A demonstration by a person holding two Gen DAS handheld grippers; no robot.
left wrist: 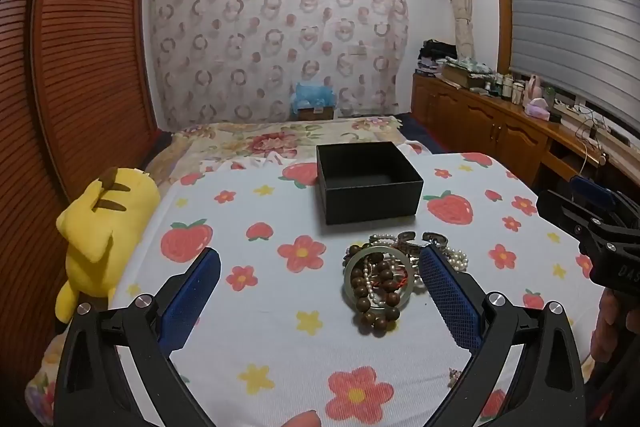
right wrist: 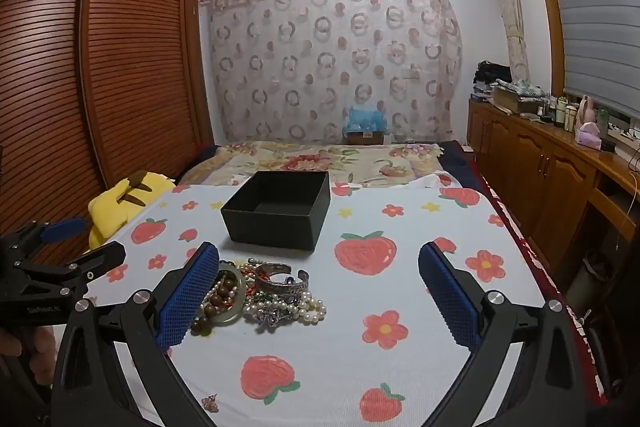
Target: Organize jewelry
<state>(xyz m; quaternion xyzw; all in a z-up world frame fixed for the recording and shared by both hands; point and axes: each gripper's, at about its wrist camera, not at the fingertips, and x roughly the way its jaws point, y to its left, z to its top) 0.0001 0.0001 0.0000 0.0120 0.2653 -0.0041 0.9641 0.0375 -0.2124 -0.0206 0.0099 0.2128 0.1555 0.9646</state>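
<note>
A heap of jewelry lies on the strawberry-print cloth: a pale jade bangle (left wrist: 378,277), brown wooden beads (left wrist: 376,315), a pearl string (right wrist: 296,305) and silver cuff bracelets (right wrist: 280,277). An open, empty black box (left wrist: 368,181) stands just beyond the heap; it also shows in the right wrist view (right wrist: 278,209). My left gripper (left wrist: 320,301) is open and empty, its right finger next to the heap. My right gripper (right wrist: 318,297) is open and empty, its left finger beside the bangle. A small brooch (right wrist: 210,403) lies apart near the front edge.
A yellow plush toy (left wrist: 100,235) lies at the bed's left edge by a wooden slatted wardrobe (left wrist: 80,67). A wooden cabinet (right wrist: 540,163) with clutter runs along the right. A floral bedspread (right wrist: 320,155) lies behind the box.
</note>
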